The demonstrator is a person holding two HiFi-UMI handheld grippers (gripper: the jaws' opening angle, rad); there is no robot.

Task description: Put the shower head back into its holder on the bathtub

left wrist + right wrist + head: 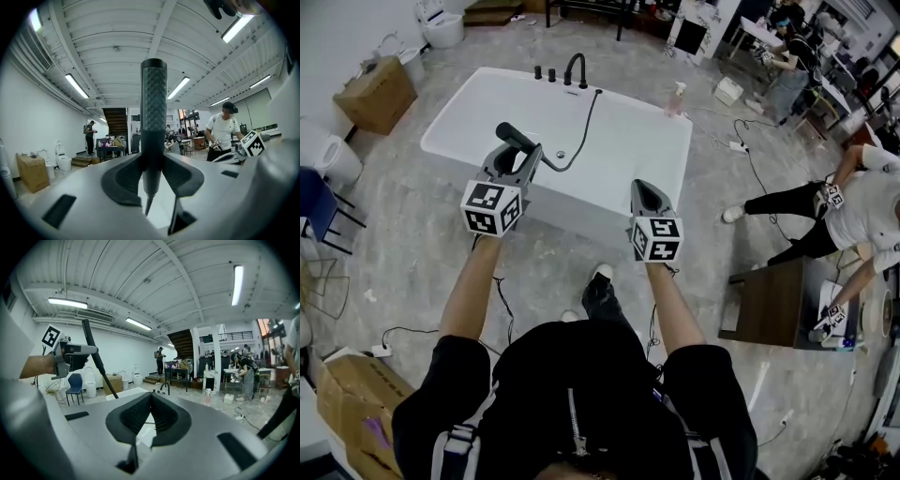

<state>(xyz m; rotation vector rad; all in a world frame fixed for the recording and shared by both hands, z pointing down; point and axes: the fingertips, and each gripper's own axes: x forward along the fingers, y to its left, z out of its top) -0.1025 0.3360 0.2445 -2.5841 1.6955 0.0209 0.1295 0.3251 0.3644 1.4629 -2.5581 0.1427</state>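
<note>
A: What does the left claw (531, 159) have?

B: The shower head (514, 137). Its jaws stand wide, yet the pads press on the dark handle from both sides, so it is gripped. In the left gripper view the handle rises straight up out of the claw, crosswise to the way the jaws point, and the hose (581, 131) leaves from its lower end.

A: And the right claw (645, 190)?

B: Its jaws are pressed together with nothing between them. It hangs to the right of the left claw, by the near rim of the bathtub (661, 141).

A: Where must the piece go?

B: Ahead of the left claw and a little to its right, across the basin on the far rim. The hose runs into a fitting just right of the spout (575, 68) — I take that for the holder (598, 91), though it is too small to be sure.

A: Which relation counts?

B: The handle's long axis. It points up and leans to the claw's left, while the holder lies ahead and lower. I judge the left claw must reach forward and tip the hose end down. Neither claw is plainly nearer, but the left has the piece.
</note>
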